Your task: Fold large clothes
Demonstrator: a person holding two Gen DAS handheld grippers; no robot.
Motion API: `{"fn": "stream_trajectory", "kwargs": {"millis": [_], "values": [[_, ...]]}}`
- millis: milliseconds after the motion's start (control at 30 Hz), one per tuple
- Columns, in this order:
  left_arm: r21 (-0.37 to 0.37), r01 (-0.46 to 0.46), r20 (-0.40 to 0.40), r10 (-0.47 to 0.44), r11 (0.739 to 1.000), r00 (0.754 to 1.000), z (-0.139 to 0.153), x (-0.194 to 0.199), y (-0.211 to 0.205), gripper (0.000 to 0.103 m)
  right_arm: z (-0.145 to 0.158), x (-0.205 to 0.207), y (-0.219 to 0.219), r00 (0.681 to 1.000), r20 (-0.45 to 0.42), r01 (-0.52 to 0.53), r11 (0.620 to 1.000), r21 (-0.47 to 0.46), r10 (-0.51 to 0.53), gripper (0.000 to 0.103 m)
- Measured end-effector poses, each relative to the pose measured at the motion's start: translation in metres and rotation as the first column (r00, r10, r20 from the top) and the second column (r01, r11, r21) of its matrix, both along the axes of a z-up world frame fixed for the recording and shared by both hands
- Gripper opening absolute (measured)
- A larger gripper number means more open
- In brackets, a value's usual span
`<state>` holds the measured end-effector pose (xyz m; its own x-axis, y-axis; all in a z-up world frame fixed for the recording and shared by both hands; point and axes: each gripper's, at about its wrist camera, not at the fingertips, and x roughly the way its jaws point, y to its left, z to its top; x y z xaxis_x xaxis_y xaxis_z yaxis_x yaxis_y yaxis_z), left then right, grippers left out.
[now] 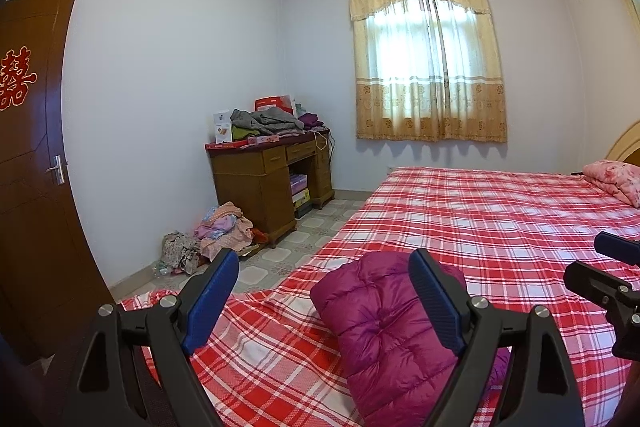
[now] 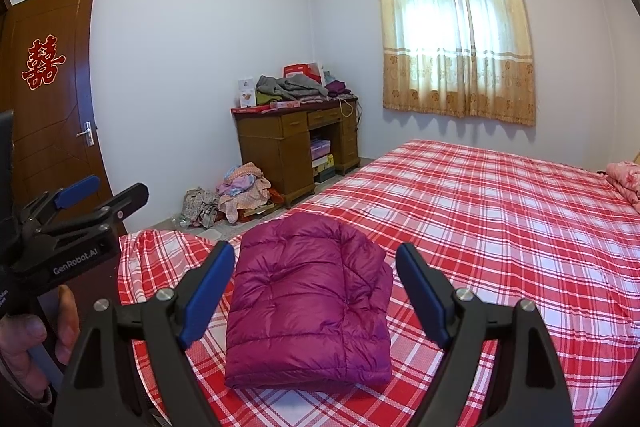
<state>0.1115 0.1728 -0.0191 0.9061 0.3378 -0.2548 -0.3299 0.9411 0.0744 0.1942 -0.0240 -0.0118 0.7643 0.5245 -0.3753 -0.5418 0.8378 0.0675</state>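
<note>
A magenta quilted down jacket (image 2: 308, 307) lies folded into a compact rectangle near the foot corner of a bed with a red-and-white plaid sheet (image 2: 480, 211). My right gripper (image 2: 315, 249) hovers just in front of it, its blue-padded fingers spread wide on either side and touching nothing. My left gripper (image 1: 323, 267) is also open, a little left of the jacket (image 1: 384, 327), whose right part sits behind the right finger. In the left wrist view the right gripper (image 1: 588, 255) shows at the right edge. The right wrist view has the left gripper (image 2: 108, 193) at its left edge.
A wooden desk (image 2: 280, 151) piled with clothes and boxes stands in the far corner, with a heap of clothes (image 2: 240, 195) on the tiled floor beside it. A brown door (image 2: 52, 99) is at left and a curtained window (image 2: 456, 39) behind the bed. A pink quilt (image 1: 616, 179) lies at the headboard. A hand (image 2: 32, 339) holds the left gripper.
</note>
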Motion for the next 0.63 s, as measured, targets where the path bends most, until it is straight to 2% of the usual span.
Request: {"fn": "stream_trajectory", "kwargs": {"millis": [400, 633], "values": [[-0.005, -0.003, 0.007, 0.003, 1.0, 1.0, -0.0001, -0.0011, -0.0009, 0.088, 0.0015, 0.0003, 0.0008, 1.0, 0.003, -0.001, 1.0, 0.001, 0.001, 0.085], [0.027, 0.002, 0.015, -0.002, 1.0, 1.0, -0.0015, -0.0014, -0.0071, 0.088, 0.0022, 0.0005, 0.0014, 1.0, 0.0, -0.002, 1.0, 0.001, 0.002, 0.085]]}}
